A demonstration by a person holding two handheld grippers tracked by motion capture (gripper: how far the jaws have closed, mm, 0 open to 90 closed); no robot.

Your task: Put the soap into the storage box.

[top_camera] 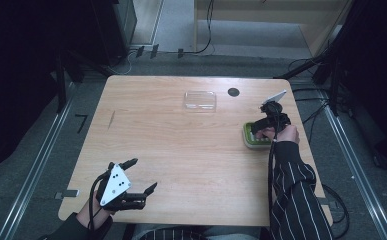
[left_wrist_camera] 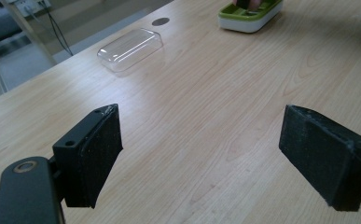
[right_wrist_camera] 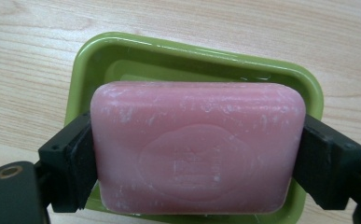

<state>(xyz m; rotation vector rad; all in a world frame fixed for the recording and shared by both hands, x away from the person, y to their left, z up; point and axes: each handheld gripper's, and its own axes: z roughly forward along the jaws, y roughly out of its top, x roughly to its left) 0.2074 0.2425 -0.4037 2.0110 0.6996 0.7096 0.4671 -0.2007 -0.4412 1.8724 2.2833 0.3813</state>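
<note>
Wooden worktop (top_camera: 181,145) carries a green soap dish (right_wrist_camera: 89,60), directly over which the right tool (right_wrist_camera: 194,154) grips a pink soap bar (right_wrist_camera: 197,144) by its ends, seemingly mid-placement; next probably lowering and releasing, then fetching the clear lid (left_wrist_camera: 130,49) left of the dish with the idle, released left tool (left_wrist_camera: 201,156).

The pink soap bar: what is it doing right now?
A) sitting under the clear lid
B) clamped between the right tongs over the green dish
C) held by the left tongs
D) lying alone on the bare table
B: the right tongs press both ends of the pink soap bar above the green dish.
</note>
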